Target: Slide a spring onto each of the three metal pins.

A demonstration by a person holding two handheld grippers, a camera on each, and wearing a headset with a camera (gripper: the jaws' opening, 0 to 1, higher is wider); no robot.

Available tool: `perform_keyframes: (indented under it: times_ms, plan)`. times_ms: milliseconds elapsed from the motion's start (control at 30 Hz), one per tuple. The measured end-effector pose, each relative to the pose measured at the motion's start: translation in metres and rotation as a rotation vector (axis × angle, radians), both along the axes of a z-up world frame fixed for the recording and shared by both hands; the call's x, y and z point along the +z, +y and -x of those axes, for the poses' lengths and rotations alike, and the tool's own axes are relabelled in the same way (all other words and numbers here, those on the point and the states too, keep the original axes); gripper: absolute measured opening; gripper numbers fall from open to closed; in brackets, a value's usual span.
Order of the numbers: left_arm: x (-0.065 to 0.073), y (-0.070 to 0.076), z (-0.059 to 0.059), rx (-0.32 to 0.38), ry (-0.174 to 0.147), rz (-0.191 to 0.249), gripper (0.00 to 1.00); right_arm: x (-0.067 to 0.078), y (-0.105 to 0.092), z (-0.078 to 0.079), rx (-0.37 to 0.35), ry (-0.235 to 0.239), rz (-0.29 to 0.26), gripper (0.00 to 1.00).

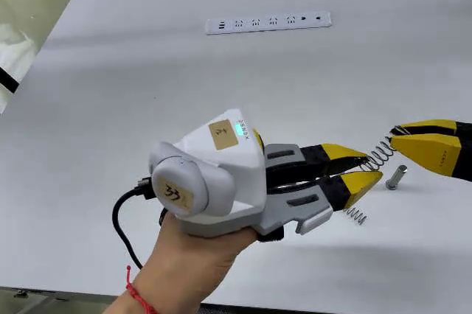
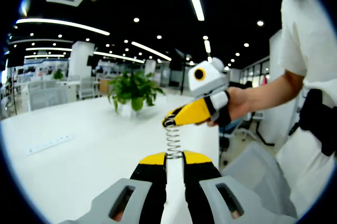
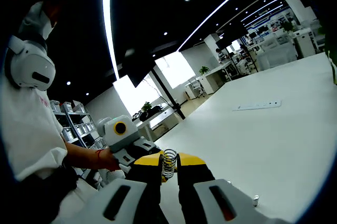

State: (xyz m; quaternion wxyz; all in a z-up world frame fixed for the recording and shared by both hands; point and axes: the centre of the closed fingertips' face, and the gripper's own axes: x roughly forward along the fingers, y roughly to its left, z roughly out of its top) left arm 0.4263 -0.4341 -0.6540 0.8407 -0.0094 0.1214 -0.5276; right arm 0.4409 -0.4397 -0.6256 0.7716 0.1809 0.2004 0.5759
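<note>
Head view is showing us the white workbench [image 1: 110, 107] from above. The left gripper [image 1: 361, 170], held in a hand [image 1: 192, 262] wearing a red cord bracelet [image 1: 136, 293], is meeting the right gripper [image 1: 395, 135], which is coming in from the right and is cut off by the picture's edge. A spring [image 1: 380, 153] is stretching between their yellow tips, lifted off the workbench.

Just beneath them we are seeing what the gripper views barely give. A metal pin [image 1: 396, 177] is lying on the workbench, and a second spring [image 1: 355, 215] is lying near it. Both are closer to the near edge than to the far edge, where a power strip [image 1: 268, 23] is sitting.

Left gripper view is looking along the held spring. Its near end is sitting between the left tips, which are touching it on both sides and clenching it. The right gripper's tips are pinching its far end shut. A potted plant [image 2: 134, 92] is standing toward the workbench's far end.

Right gripper view is showing the spring end-on between its own tips, with the person's headset [image 3: 29, 66] behind. A small grey speck low on the workbench may be the pin, but we are finding it too small to tell. The space deeper between the left jaws is hidden from us.
</note>
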Motion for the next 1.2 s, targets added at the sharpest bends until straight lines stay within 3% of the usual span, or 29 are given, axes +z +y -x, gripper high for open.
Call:
perform_keyframes:
  times_ms: [767,1033,1200]
  plan:
    - [-0.006,-0.006,0.012,-0.062,0.019,-0.011,0.11,0.003,0.019,0.017,0.152,-0.165,0.178,0.12]
    - [-0.006,-0.006,0.015,-0.075,0.015,-0.016,0.10,0.004,0.024,0.025,0.228,-0.267,0.271,0.12]
    - [-0.006,-0.006,0.015,-0.077,0.009,-0.016,0.10,0.004,0.026,0.026,0.255,-0.299,0.306,0.12]
